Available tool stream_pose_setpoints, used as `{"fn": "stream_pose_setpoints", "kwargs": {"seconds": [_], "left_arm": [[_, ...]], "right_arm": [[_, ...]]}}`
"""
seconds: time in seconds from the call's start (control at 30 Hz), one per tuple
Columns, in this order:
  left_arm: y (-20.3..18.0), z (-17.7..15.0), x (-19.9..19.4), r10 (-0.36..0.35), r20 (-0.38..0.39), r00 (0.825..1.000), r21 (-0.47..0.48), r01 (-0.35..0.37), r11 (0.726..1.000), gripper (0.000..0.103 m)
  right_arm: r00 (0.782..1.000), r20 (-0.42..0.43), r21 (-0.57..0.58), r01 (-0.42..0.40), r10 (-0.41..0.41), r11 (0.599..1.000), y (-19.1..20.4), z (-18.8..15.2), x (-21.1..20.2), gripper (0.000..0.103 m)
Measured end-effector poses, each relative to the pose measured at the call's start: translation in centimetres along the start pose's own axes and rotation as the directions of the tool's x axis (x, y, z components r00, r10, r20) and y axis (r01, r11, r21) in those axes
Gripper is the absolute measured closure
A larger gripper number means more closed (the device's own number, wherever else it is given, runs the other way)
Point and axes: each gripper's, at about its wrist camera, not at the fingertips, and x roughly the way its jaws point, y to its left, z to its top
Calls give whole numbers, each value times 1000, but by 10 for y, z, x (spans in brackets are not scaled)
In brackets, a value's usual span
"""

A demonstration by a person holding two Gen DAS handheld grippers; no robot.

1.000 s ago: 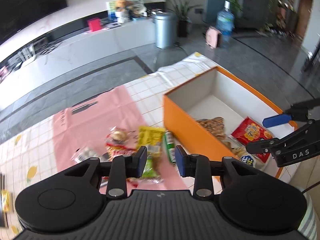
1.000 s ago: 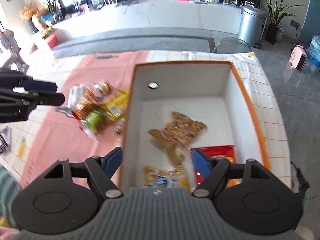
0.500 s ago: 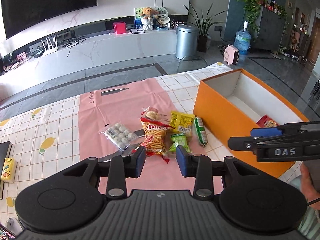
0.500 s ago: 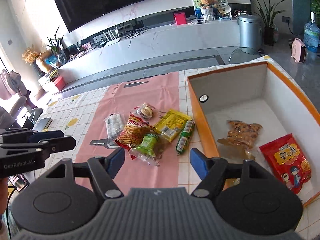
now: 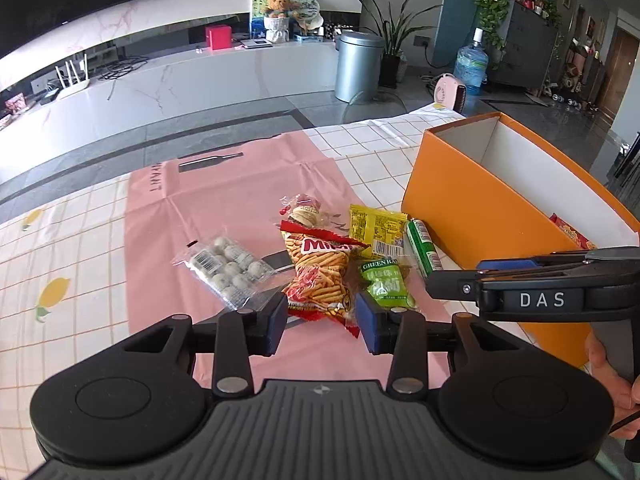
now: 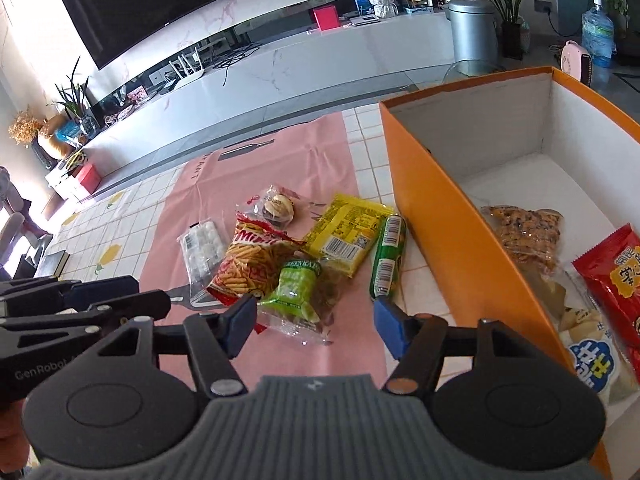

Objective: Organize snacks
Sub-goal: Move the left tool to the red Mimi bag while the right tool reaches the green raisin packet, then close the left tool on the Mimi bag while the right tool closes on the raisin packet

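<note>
Loose snacks lie on a pink mat (image 5: 224,200): a red stick-snack bag (image 5: 318,268), a green pack (image 5: 386,284), a yellow pack (image 5: 376,228), a green roll (image 5: 424,246), a clear bag of white balls (image 5: 226,266) and a small bun pack (image 5: 306,214). An orange box (image 6: 452,216) on the right holds several snacks, among them a red bag (image 6: 616,276). My left gripper (image 5: 322,322) is open, just short of the red bag. My right gripper (image 6: 316,324) is open, just short of the green pack (image 6: 298,292).
The table has a white checked cloth (image 5: 68,248) with lemon prints. A dark book (image 6: 52,264) lies at the table's left edge. Beyond the table are a grey floor, a white TV bench and a metal bin (image 5: 358,64).
Both grippers have pulled back from over the box and swung toward the snack pile on the mat. Both stay open and empty.
</note>
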Motion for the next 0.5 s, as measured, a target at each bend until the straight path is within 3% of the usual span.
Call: {"fn": "stream_pose_setpoints", "kwargs": {"seconds": [0.13, 0.5], "left_arm": [[4, 1, 21, -11, -16, 1000, 17, 11, 1000, 56], [17, 7, 65, -61, -42, 997, 23, 62, 998, 51]], "right_arm": [[1000, -12, 11, -4, 4, 1000, 0, 4, 19, 53], [995, -67, 79, -66, 72, 995, -11, 8, 58, 56]]}}
